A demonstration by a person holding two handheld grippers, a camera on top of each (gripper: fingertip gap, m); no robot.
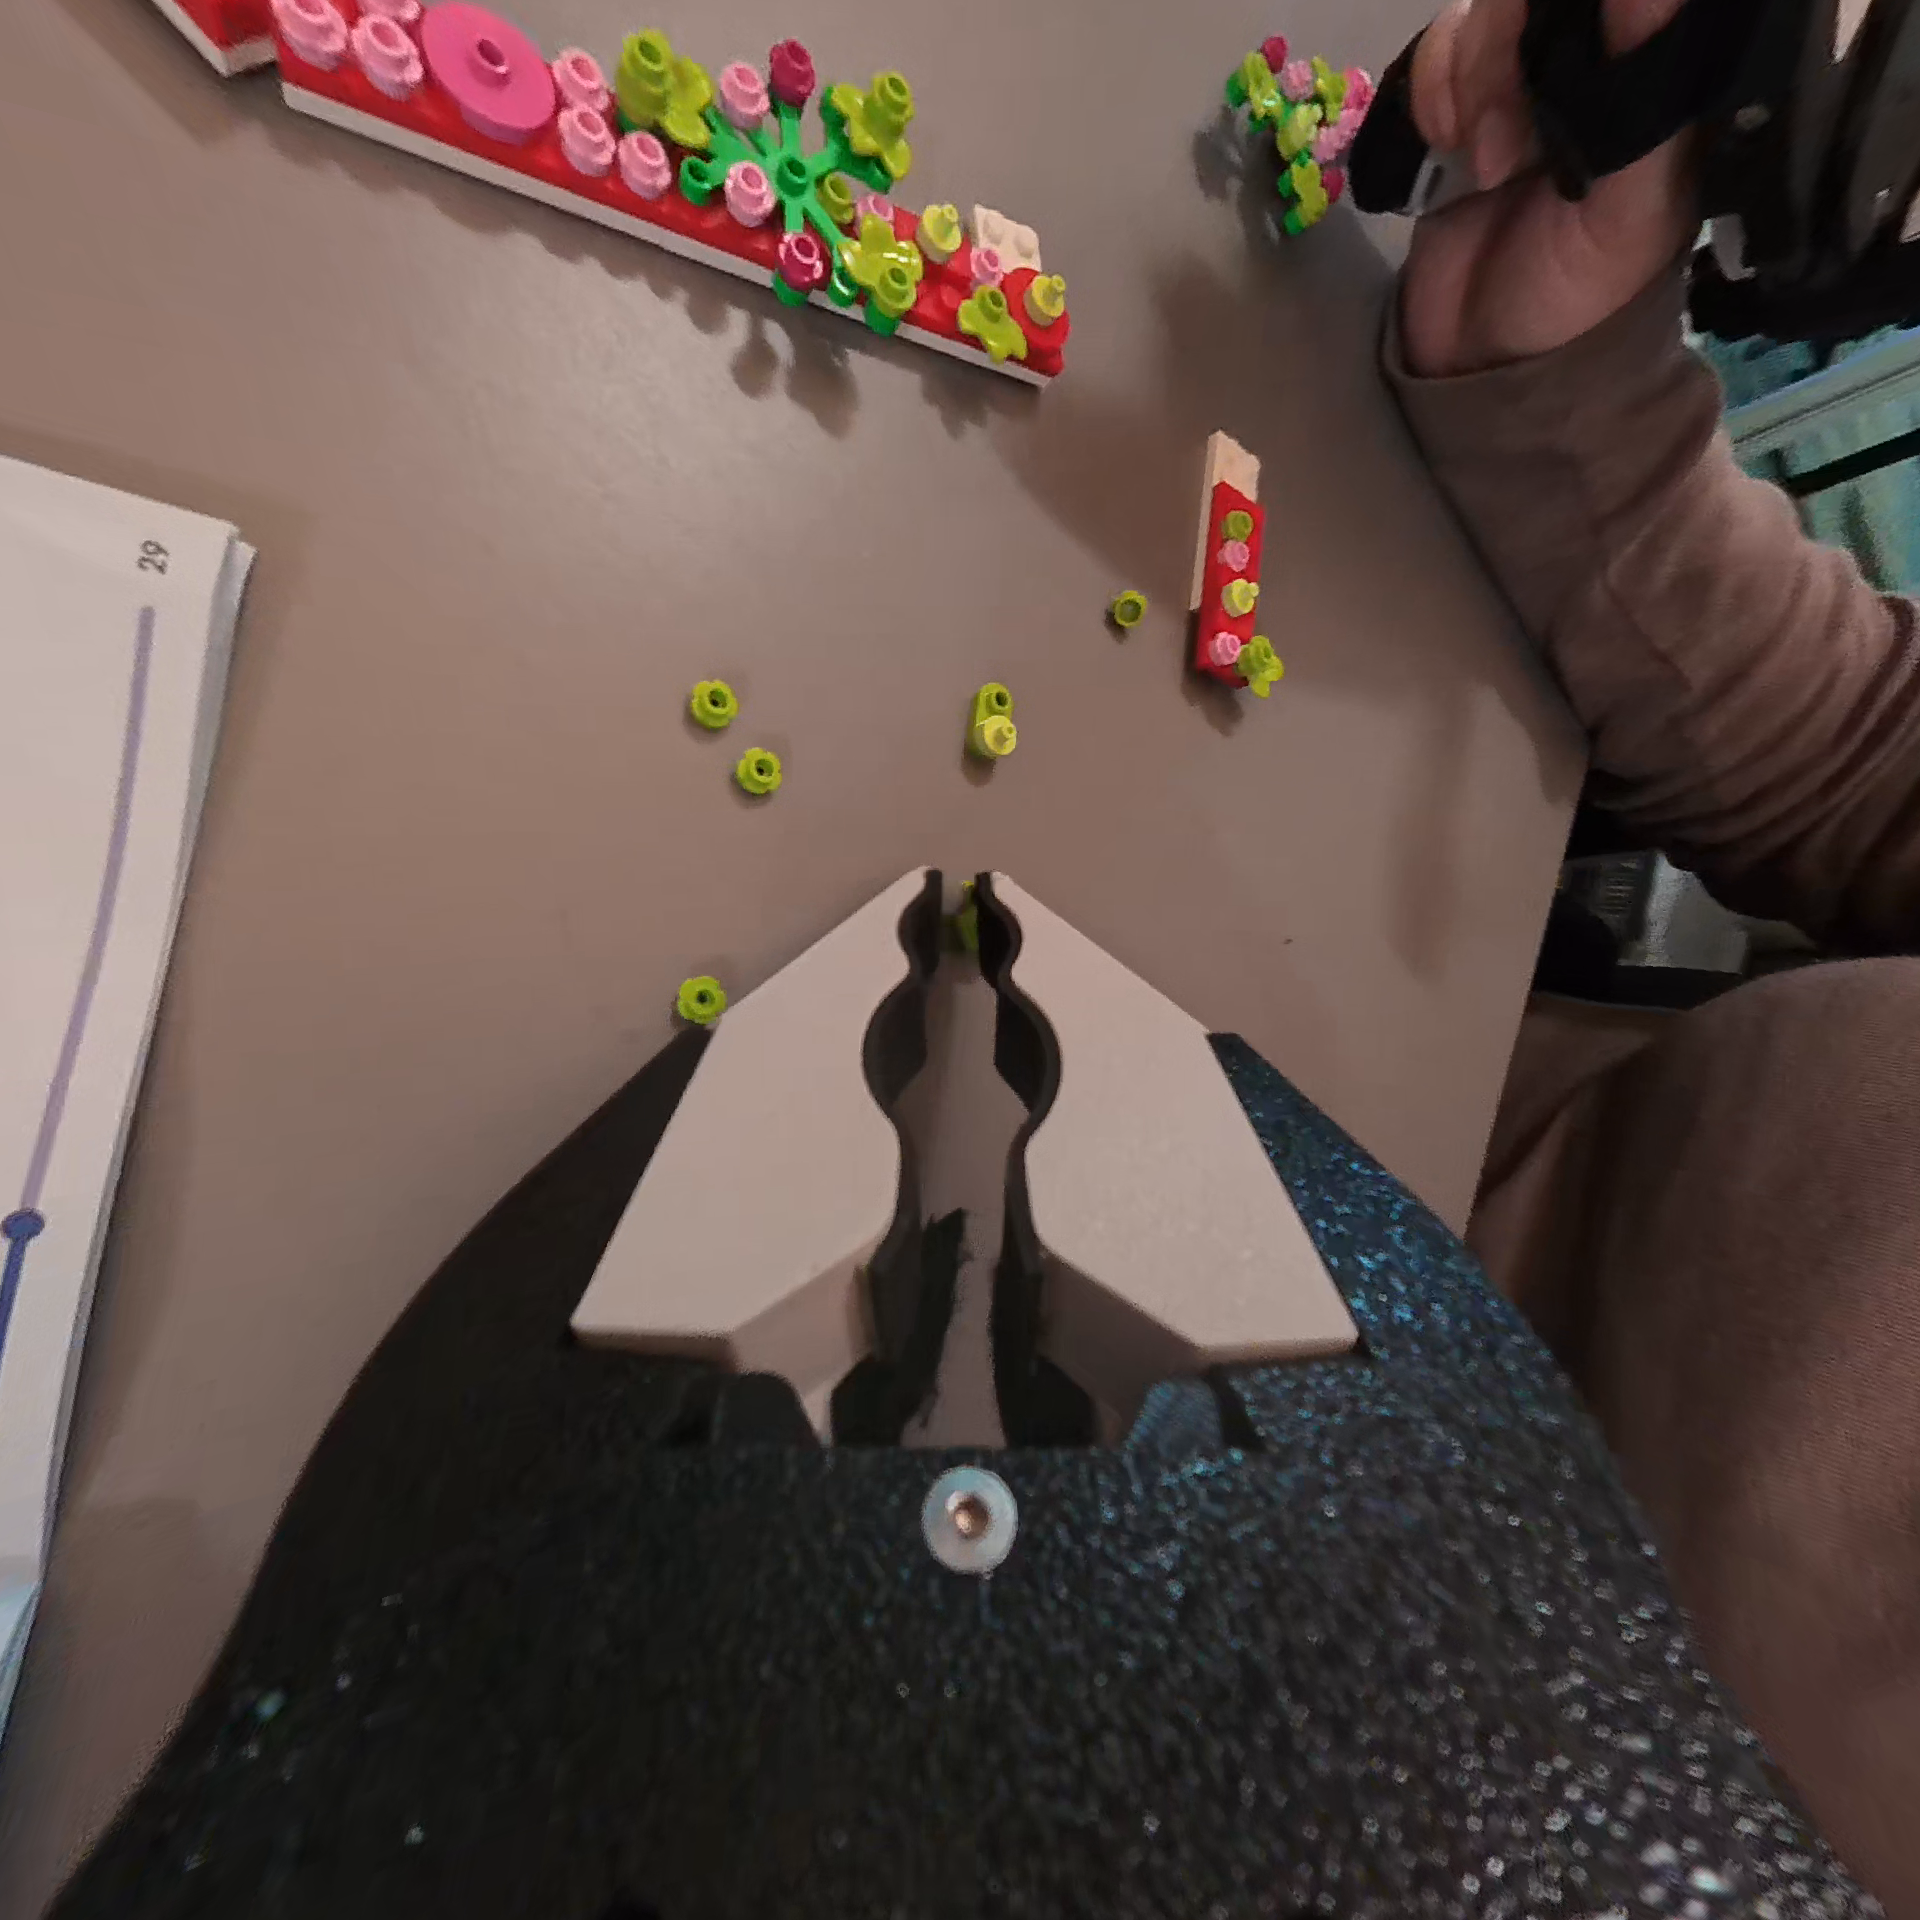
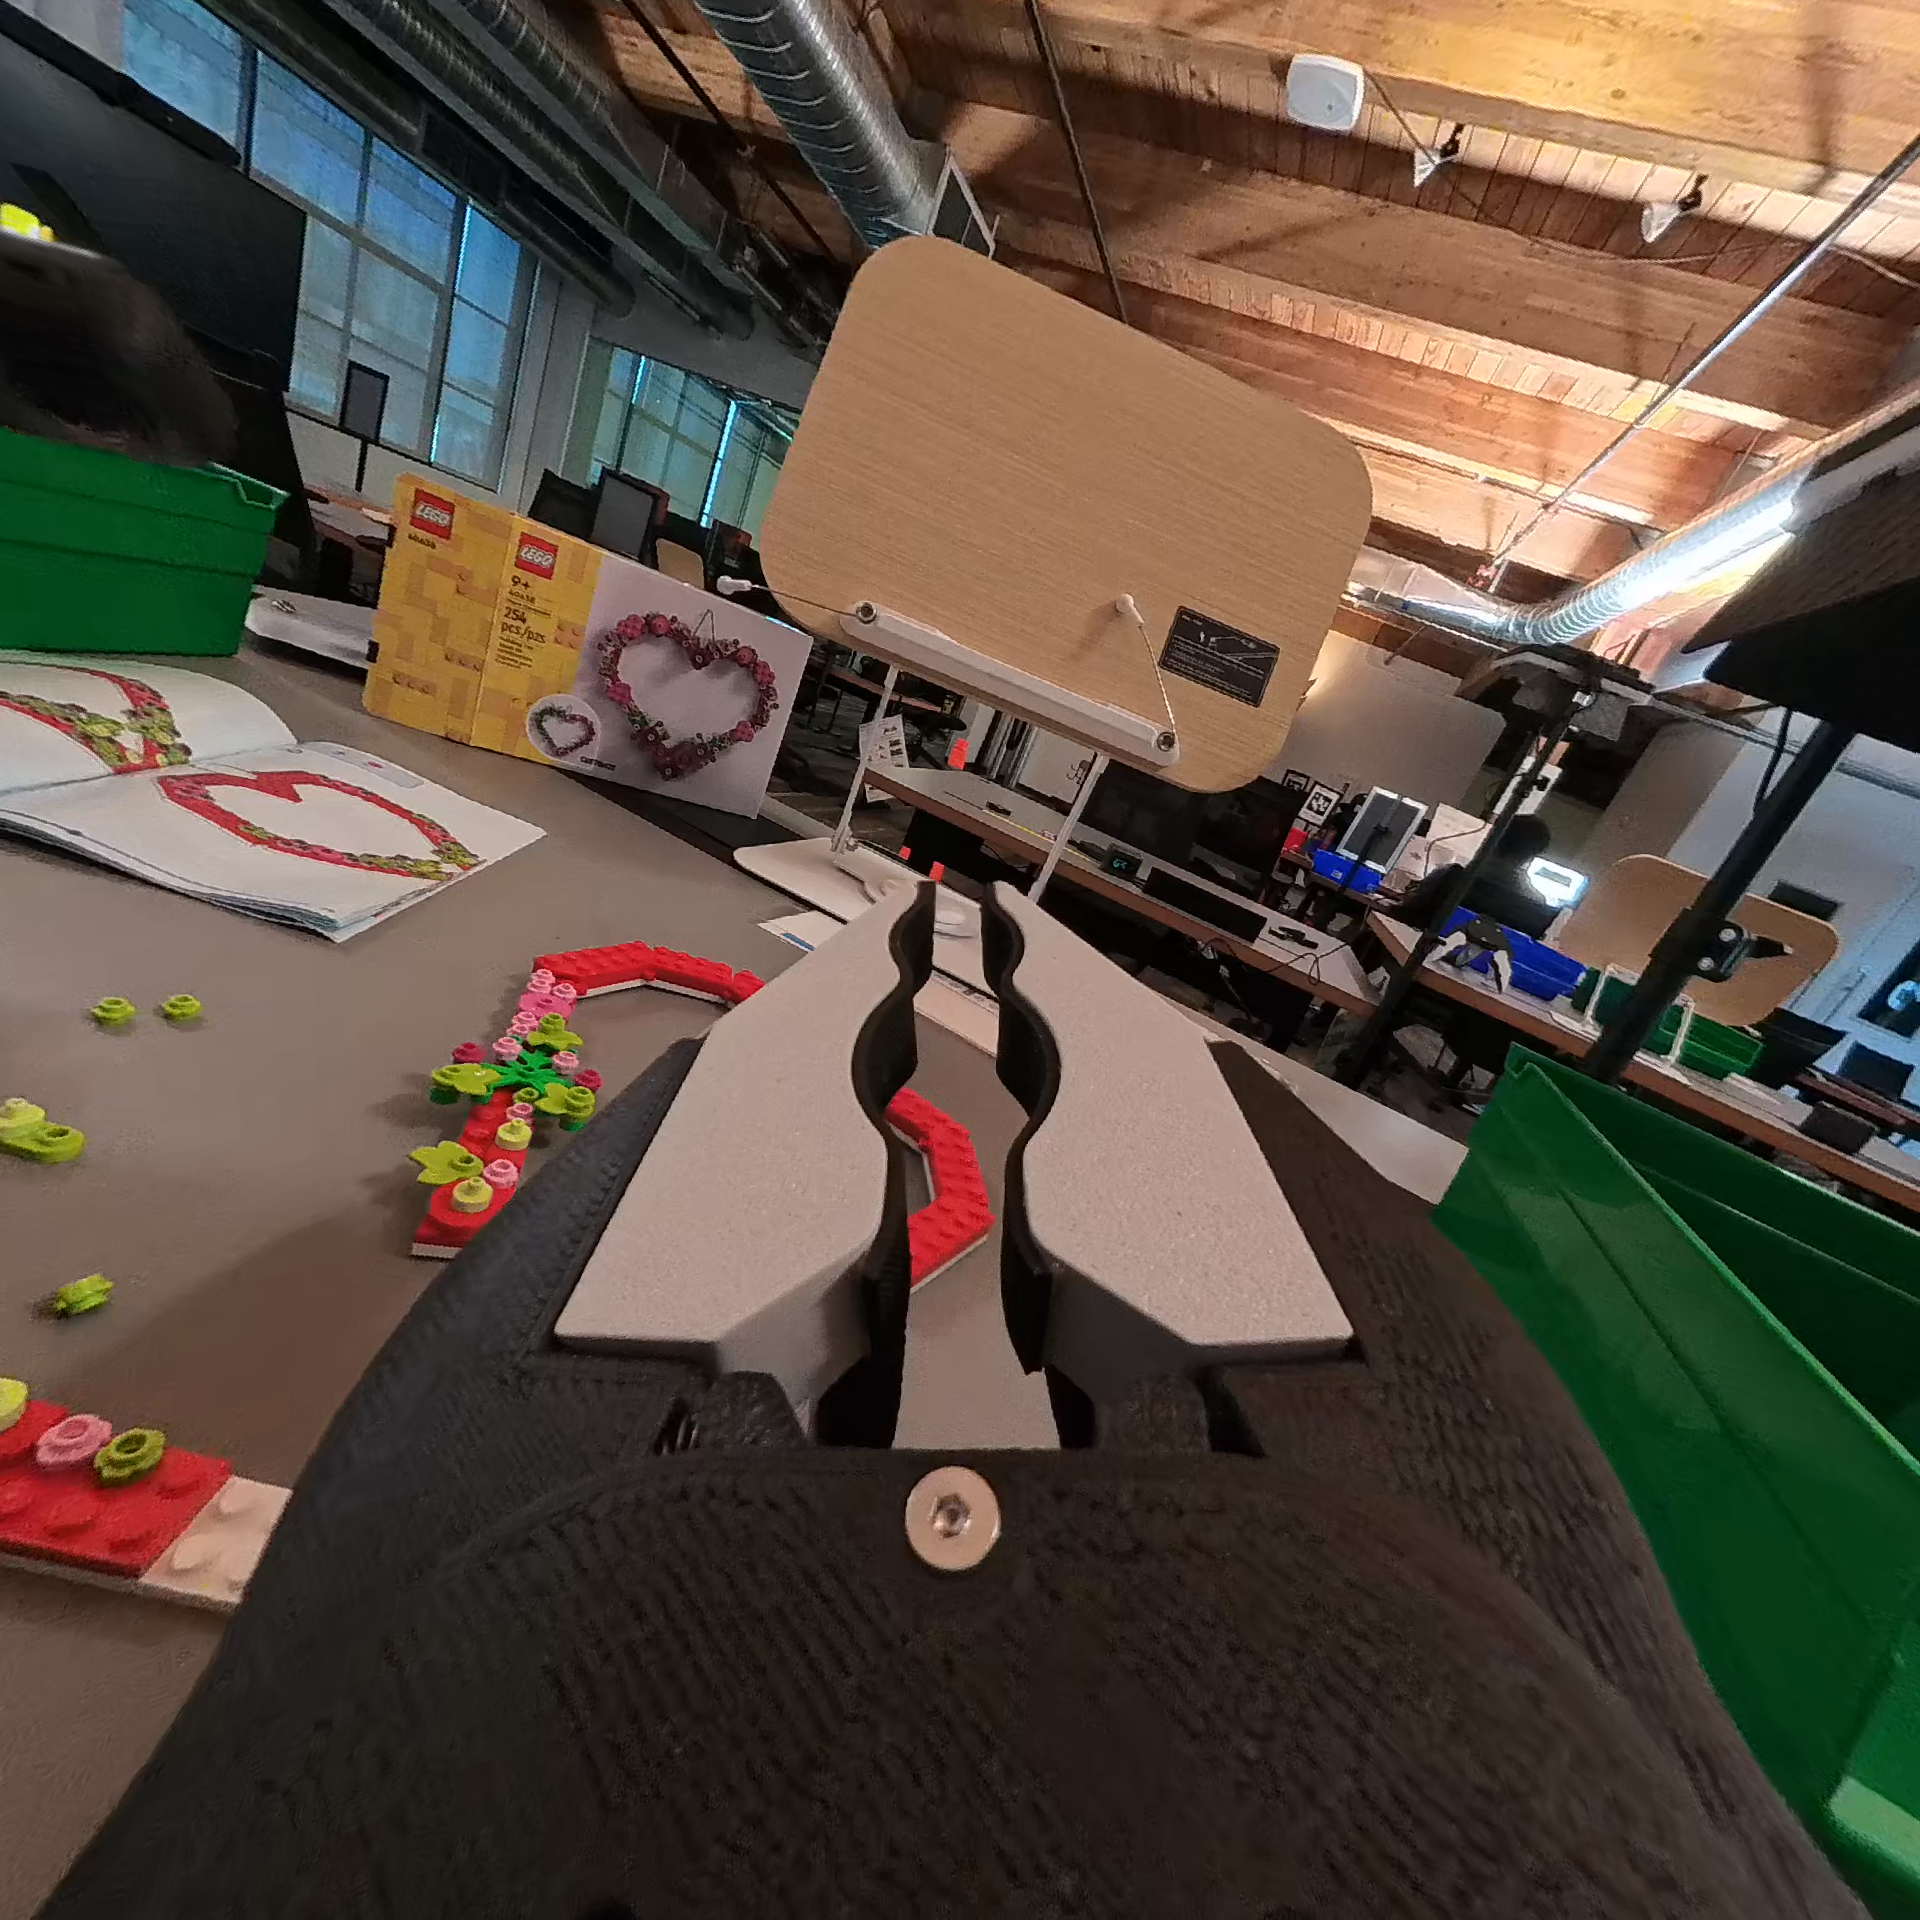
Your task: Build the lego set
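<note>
A small lime piece (image 1: 964,920) was pinched at the tips of the left gripper (image 1: 958,883), presumably for pressing onto the short red strip (image 1: 1231,582) lying far right. The right gripper (image 2: 958,899) was held slightly parted and empty, raised clear of the red heart frame (image 2: 940,1174).

On your table (image 1: 436,540), the long flowered strip (image 1: 665,177) lies along the far edge, the booklet (image 1: 94,831) at the left edge, the short strip (image 1: 1231,561) near the right edge, loose studs (image 1: 758,771) between them
</note>
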